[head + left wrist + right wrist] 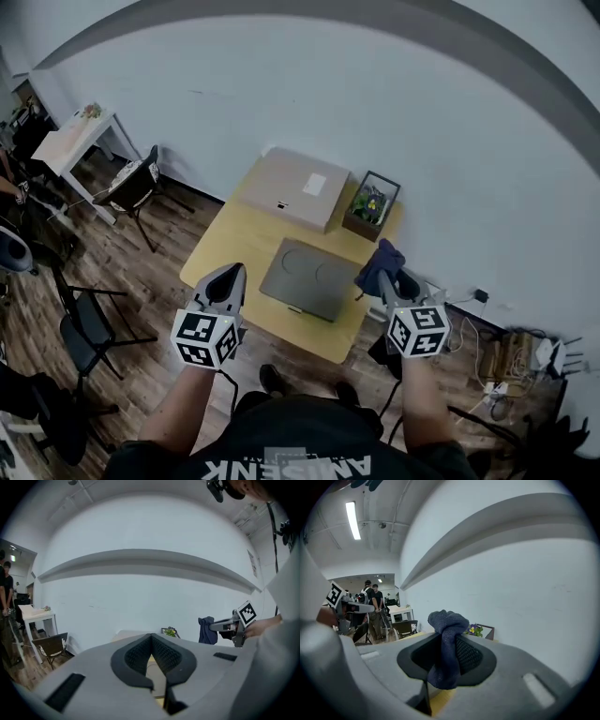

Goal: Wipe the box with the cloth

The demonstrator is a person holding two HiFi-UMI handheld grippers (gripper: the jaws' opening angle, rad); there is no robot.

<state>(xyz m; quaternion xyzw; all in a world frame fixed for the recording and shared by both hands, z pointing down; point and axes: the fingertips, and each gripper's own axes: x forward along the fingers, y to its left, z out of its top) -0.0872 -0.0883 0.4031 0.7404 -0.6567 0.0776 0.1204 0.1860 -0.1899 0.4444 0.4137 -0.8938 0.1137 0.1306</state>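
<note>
A flat tan cardboard box (296, 188) with a white label lies at the far side of the yellow table (225, 246). My right gripper (392, 278) hovers over the table's right edge, shut on a dark blue cloth (380, 262). In the right gripper view the cloth (446, 641) bunches up between the jaws and hangs down in front. My left gripper (228, 275) floats above the table's near left edge. Its jaws meet at the tips (151, 638) with nothing between them. The left gripper view shows the box's top (130, 633) just beyond the jaws and the cloth (206, 630) off to the right.
A flat grey slab (310, 278) lies in the middle of the table. A framed flower arrangement (372, 203) stands beside the box at the far right. Dark chairs (136, 185) and a white side table (77, 136) stand to the left. Cables and a power strip (511, 356) lie on the floor at the right.
</note>
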